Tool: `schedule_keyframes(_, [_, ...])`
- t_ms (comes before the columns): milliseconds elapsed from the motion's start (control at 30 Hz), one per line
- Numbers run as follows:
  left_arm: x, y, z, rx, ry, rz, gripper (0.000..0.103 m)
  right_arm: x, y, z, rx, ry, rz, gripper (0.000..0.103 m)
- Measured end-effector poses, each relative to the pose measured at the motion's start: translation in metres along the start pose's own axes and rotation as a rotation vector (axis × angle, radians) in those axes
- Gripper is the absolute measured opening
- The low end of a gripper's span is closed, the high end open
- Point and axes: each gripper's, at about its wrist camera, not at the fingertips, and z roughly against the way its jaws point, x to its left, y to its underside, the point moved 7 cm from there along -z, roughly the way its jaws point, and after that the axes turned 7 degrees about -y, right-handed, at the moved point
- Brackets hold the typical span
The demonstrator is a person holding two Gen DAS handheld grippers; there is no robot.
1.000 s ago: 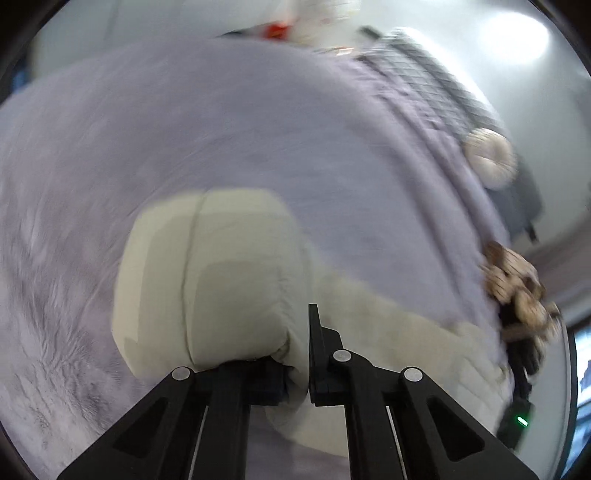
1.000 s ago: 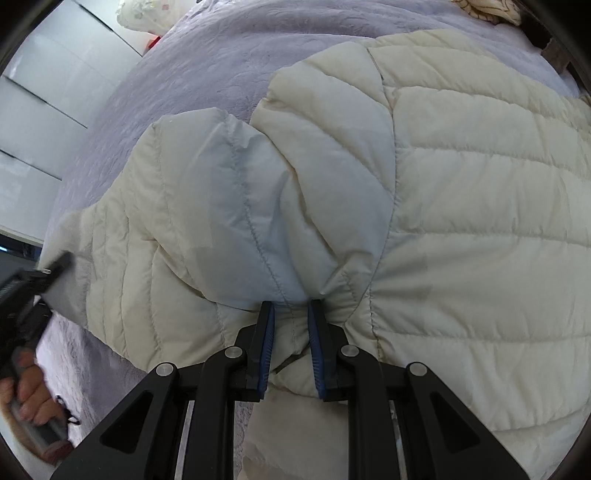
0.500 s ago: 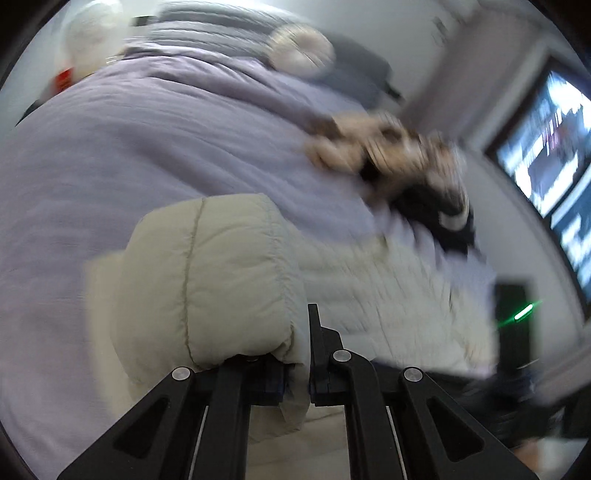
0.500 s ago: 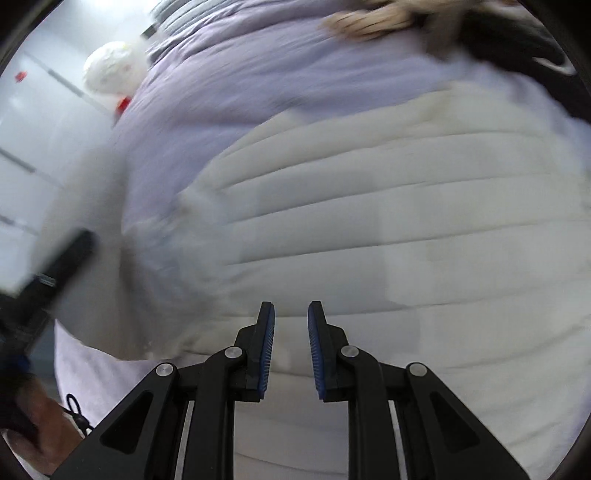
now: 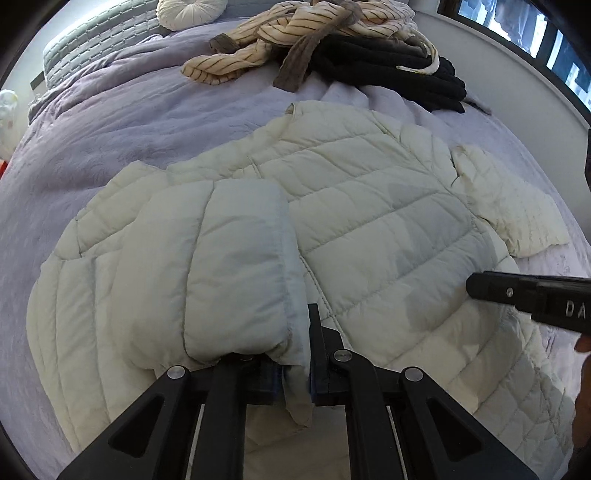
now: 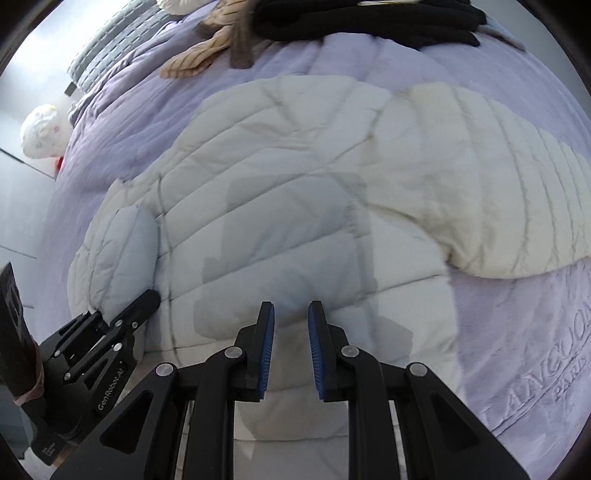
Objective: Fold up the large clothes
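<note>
Cream quilted jacket (image 5: 369, 206) spread flat on the lilac bed (image 5: 122, 122). Left tool (image 5: 295, 373), at the jacket's near-left edge, jaws opening, pads touching a folded-over sleeve (image 5: 236, 266) between them. Right tool (image 6: 291, 343), over the jacket's near hem, slightly spread, empty. Beyond the jacket: striped garment (image 5: 280, 33), black garment (image 5: 391, 62).

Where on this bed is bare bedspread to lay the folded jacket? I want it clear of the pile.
Bare bedspread lies between the jacket and the grey pillow. The far right is crowded with the striped garment and black clothes.
</note>
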Motion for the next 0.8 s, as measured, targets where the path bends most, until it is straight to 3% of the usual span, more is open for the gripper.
schedule_keyframes(33, [-0.001,0.0,0.0,0.006,0.01,-0.003,0.041,0.003,0.002,-0.001,-0.001,0.0,-0.002,0.021])
schedule_keyframes(67, [0.001,0.001,0.003,0.011,0.027,-0.003,0.082,0.0,0.0,0.0,-0.003,-0.003,-0.005,0.021])
schedule_keyframes(100, [0.001,0.001,0.006,0.0,0.033,-0.002,0.093,-0.001,-0.001,0.0,-0.005,-0.005,-0.008,0.021])
schedule_keyframes(133, [0.0,0.0,0.013,-0.038,0.02,-0.009,0.094,0.001,0.0,-0.001,-0.006,-0.006,-0.01,0.021])
schedule_keyframes(267, [0.0,-0.001,0.023,-0.051,-0.006,-0.026,0.094,-0.003,0.002,0.004,-0.012,-0.011,-0.014,0.021])
schedule_keyframes(367, [0.006,0.004,0.057,-0.13,0.019,-0.018,0.094,-0.002,0.004,0.008,-0.014,-0.011,-0.007,0.023])
schedule_keyframes(433, [0.019,0.006,0.079,-0.178,0.03,0.002,0.094,0.007,0.004,0.012,-0.022,-0.009,0.035,0.045])
schedule_keyframes(467, [0.031,0.008,0.09,-0.201,0.026,0.026,0.094,0.013,0.006,0.016,-0.031,-0.006,0.067,0.072])
schedule_keyframes(500, [0.053,0.009,0.101,-0.223,0.001,0.073,0.094,0.027,0.006,0.018,-0.042,-0.004,0.122,0.088])
schedule_keyframes(567, [0.089,0.011,0.108,-0.229,-0.051,0.156,0.094,0.051,0.008,0.021,-0.059,-0.005,0.218,0.089])
schedule_keyframes(633, [0.142,0.017,0.107,-0.221,-0.153,0.277,0.094,0.089,0.014,0.02,-0.068,0.002,0.369,0.089])
schedule_keyframes(667, [0.175,0.023,0.101,-0.199,-0.22,0.35,0.094,0.103,0.017,0.018,-0.071,0.001,0.417,0.089])
schedule_keyframes(800, [0.252,0.053,0.067,-0.081,-0.321,0.519,0.094,0.178,0.036,0.0,-0.132,0.107,0.744,0.089])
